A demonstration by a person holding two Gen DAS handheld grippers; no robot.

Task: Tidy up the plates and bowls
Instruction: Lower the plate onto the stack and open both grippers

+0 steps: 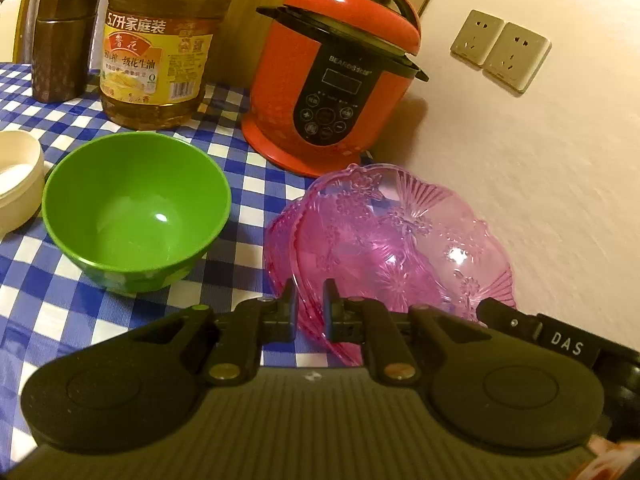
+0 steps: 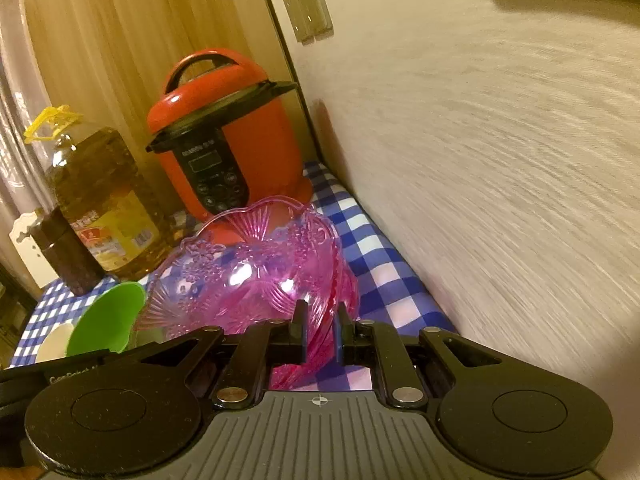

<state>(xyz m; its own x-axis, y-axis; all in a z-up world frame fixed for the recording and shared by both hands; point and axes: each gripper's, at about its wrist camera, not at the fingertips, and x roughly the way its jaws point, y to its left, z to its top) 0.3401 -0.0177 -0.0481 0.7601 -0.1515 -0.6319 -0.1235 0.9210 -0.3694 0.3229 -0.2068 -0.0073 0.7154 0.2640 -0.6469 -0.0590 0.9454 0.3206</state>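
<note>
A pink see-through plate (image 1: 396, 248) sits on top of a second pink plate (image 1: 280, 240) on the blue checked tablecloth (image 1: 36, 280), against the wall. My left gripper (image 1: 311, 300) is shut on the upper plate's near rim. My right gripper (image 2: 322, 320) is shut on the rim of the same pink plate (image 2: 256, 272) from the other side, and the plate looks tilted. A green bowl (image 1: 136, 208) stands empty to the left of the plates and also shows in the right wrist view (image 2: 108, 316). A cream bowl (image 1: 16, 180) stands beside it.
A red pressure cooker (image 1: 332, 76) stands behind the plates by the wall. A large oil bottle (image 1: 160, 52) and a dark brown canister (image 1: 64, 40) stand at the back. The textured wall (image 1: 540, 184) with two sockets (image 1: 500, 50) bounds the right side.
</note>
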